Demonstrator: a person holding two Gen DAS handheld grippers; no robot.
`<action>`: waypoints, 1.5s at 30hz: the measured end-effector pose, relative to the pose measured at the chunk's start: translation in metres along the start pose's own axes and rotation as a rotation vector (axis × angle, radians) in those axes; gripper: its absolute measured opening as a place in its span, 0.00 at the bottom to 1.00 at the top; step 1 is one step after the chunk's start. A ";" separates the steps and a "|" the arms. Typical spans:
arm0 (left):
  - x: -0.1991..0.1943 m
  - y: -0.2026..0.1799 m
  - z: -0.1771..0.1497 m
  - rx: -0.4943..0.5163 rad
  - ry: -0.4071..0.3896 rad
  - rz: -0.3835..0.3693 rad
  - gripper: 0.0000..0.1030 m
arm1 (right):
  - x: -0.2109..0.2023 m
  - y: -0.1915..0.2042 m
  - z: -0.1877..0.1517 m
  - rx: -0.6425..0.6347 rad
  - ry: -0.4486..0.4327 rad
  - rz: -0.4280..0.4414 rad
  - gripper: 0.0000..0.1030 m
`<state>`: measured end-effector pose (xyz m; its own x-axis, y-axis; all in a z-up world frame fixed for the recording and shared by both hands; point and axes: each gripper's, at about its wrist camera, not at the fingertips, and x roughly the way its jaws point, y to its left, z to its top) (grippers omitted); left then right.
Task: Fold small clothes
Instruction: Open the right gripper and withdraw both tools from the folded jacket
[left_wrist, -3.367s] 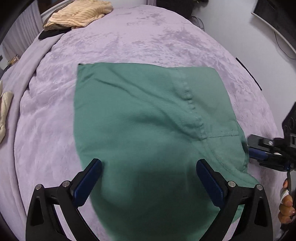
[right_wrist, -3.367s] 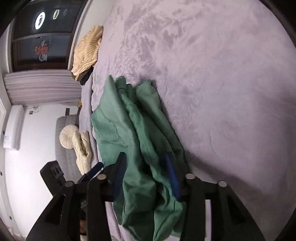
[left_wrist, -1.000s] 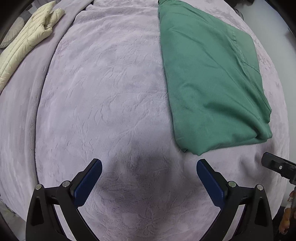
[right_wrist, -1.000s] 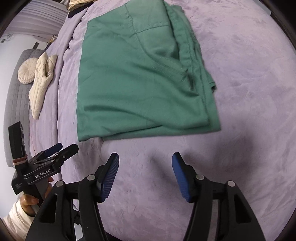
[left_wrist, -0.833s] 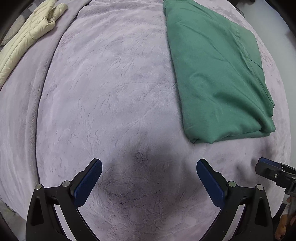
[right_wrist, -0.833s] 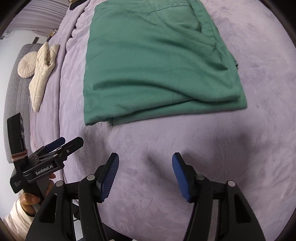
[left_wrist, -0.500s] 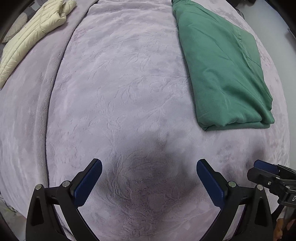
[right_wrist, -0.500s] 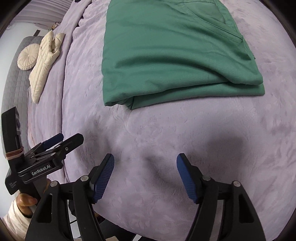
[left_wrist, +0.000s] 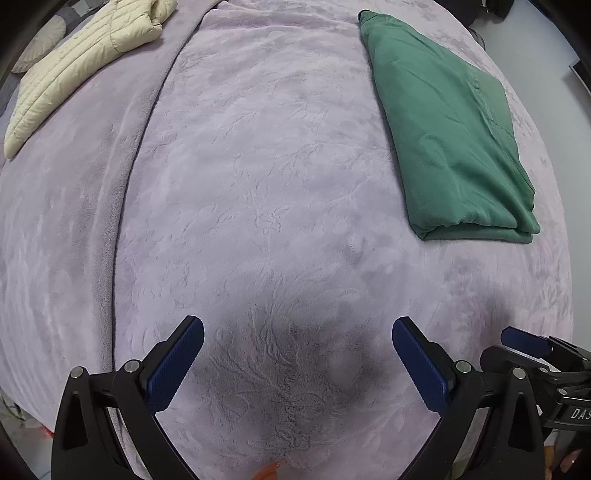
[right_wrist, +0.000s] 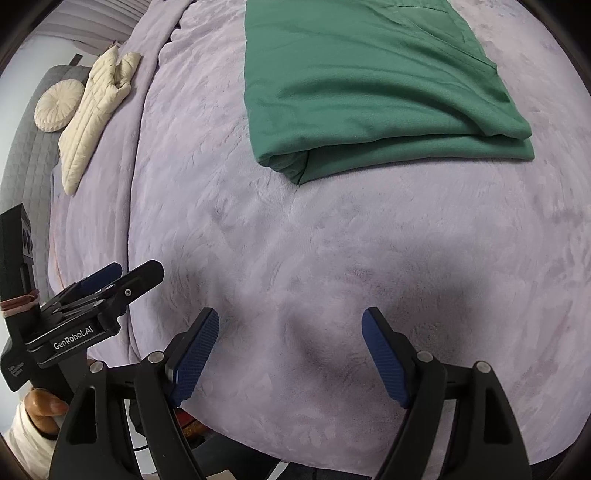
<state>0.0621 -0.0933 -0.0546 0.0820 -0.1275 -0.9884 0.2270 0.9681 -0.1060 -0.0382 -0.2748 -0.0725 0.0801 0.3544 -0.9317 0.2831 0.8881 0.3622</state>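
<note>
A green garment lies folded into a flat rectangle on the lilac bed cover; it also shows at the top of the right wrist view. My left gripper is open and empty, low over the bare cover near the bed's front edge, well left of and nearer than the garment. My right gripper is open and empty, also over bare cover in front of the garment. Each gripper shows at the edge of the other's view.
A cream quilted jacket lies at the far left of the bed, also in the right wrist view. A round cream cushion sits beside it on grey bedding. The bed's front edge is just below both grippers.
Both grippers have let go of the green garment, which now lies folded. Both have pulled back toward the bed's front edge, and the left one has drifted left.
</note>
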 end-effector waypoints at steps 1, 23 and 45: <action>0.004 0.001 0.007 0.004 0.000 0.002 0.99 | 0.000 0.002 -0.003 -0.002 -0.004 -0.005 0.80; 0.019 -0.009 0.000 0.042 0.037 0.038 0.99 | -0.011 -0.026 -0.019 0.039 0.013 -0.015 0.80; 0.035 -0.095 0.082 -0.010 0.037 0.007 0.99 | -0.057 -0.143 0.089 0.029 -0.032 -0.011 0.80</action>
<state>0.1234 -0.2078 -0.0704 0.0480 -0.1127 -0.9925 0.2163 0.9712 -0.0998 0.0022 -0.4480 -0.0736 0.1076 0.3345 -0.9362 0.3114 0.8830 0.3513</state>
